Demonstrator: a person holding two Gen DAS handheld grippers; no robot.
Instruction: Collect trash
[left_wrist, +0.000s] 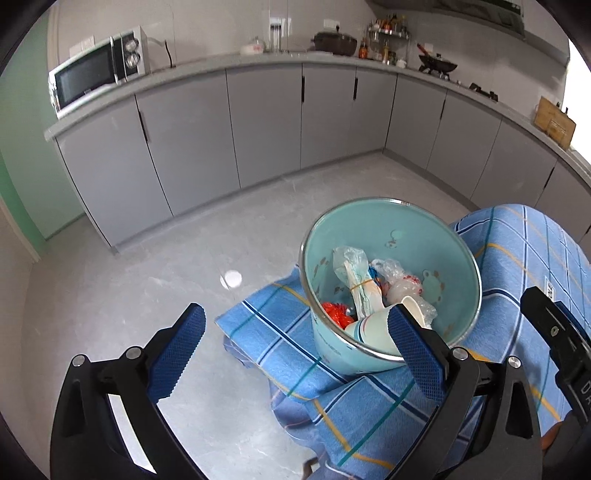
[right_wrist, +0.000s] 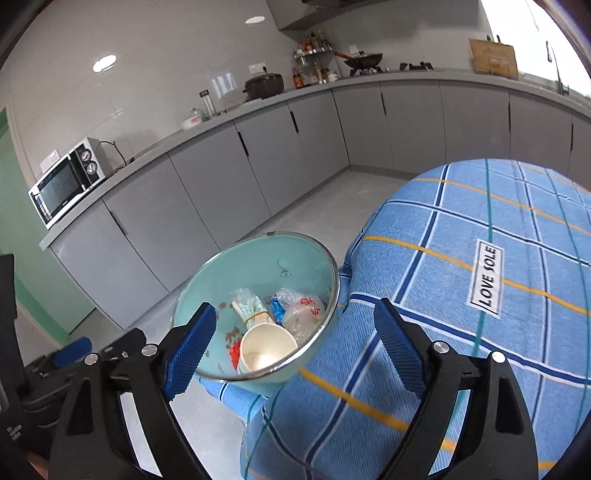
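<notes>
A teal bowl (left_wrist: 406, 236) (right_wrist: 258, 258) sits at the corner of a table under a blue plaid cloth (left_wrist: 517, 258) (right_wrist: 461, 206). Inside lie a white paper cup (left_wrist: 369, 332) (right_wrist: 267, 349), crumpled clear plastic bags (left_wrist: 391, 269) (right_wrist: 303, 314), a red wrapper (left_wrist: 334, 312) and a paper bundle with a rubber band (left_wrist: 360, 291). My left gripper (left_wrist: 295, 325) is open just before the bowl's near left side, holding nothing. My right gripper (right_wrist: 295, 314) is open too, its left finger in front of the bowl and its right finger over the cloth.
Grey floor (left_wrist: 184, 258) spreads left of the table. Grey base cabinets (left_wrist: 258, 122) run along the back and right walls. On the counter are a microwave (left_wrist: 96, 70), a dark pot (left_wrist: 336, 40), a wok (left_wrist: 437, 64) and a wooden board (left_wrist: 554, 118).
</notes>
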